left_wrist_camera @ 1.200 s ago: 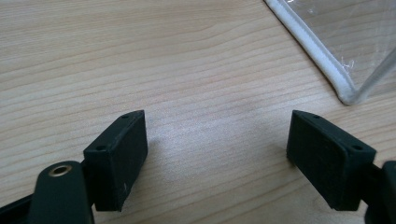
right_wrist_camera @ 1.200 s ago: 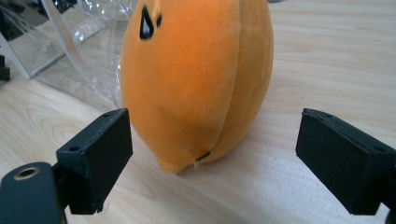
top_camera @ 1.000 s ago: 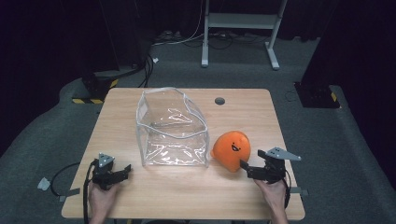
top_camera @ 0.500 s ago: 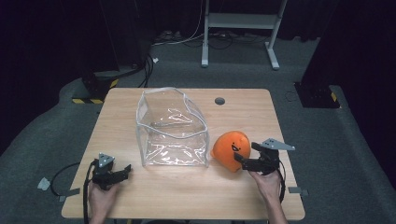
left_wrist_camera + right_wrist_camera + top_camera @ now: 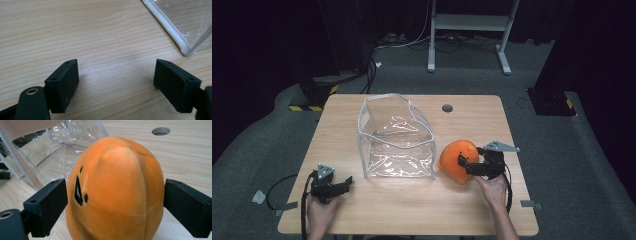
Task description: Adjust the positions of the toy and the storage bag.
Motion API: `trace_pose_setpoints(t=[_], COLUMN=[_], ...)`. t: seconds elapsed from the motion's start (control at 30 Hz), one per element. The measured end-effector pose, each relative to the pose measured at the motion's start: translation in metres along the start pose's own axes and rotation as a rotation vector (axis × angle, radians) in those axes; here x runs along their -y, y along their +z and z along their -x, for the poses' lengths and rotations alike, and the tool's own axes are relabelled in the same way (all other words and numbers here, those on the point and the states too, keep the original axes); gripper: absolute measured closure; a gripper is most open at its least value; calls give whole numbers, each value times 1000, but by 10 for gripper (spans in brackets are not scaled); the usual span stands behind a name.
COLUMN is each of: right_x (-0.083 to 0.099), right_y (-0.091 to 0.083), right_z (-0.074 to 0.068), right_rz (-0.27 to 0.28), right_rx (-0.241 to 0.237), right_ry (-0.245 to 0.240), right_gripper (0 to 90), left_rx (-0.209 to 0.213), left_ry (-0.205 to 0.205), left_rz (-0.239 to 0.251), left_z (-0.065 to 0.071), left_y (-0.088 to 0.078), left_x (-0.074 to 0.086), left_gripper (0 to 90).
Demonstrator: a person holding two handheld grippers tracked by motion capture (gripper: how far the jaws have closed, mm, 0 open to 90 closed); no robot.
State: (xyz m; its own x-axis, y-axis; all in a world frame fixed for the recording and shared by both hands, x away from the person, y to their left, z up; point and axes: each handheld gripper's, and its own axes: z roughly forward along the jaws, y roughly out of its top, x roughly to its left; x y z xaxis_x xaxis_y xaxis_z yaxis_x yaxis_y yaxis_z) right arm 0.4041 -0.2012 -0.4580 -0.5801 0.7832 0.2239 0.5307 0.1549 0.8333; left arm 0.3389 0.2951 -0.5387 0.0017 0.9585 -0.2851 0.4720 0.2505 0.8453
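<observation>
An orange plush toy (image 5: 453,156) with black markings sits on the wooden table (image 5: 412,210), right of a clear plastic bag (image 5: 394,137) that stands open. My right gripper (image 5: 465,165) is open, its jaws on either side of the orange plush toy (image 5: 115,182); the right gripper (image 5: 115,197) has the clear bag (image 5: 62,145) just behind the toy. My left gripper (image 5: 343,184) rests low on the table's front left, open and holding nothing. In its own view the left gripper (image 5: 116,75) faces bare wood, with the bag's white-seamed corner (image 5: 175,37) ahead and to the right.
A round hole (image 5: 447,108) lies in the tabletop behind the plush, also seen as the hole (image 5: 161,131) in the right gripper view. Dark floor, cables and a white stand leg (image 5: 431,45) lie beyond the table's far edge.
My right gripper has moved left onto the plush, so its jaws now flank the toy. The left gripper and the bag have stayed put.
</observation>
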Motion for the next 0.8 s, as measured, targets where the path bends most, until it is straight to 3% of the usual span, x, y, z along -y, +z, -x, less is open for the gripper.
trace_pose_setpoints(t=[0.6,0.8], right_x=[-4,-4], right_y=[23,21], right_z=[-5,-6], right_rz=[-90,-101], right_rx=[-7,2], right_ry=[-68,-77], right_gripper=[86,263], left_rx=[5,7], left_ry=[7,15], left_rz=[-4,-12], left_z=[0,0], left_y=[0,-1], left_x=[0,0], left_gripper=[199,197])
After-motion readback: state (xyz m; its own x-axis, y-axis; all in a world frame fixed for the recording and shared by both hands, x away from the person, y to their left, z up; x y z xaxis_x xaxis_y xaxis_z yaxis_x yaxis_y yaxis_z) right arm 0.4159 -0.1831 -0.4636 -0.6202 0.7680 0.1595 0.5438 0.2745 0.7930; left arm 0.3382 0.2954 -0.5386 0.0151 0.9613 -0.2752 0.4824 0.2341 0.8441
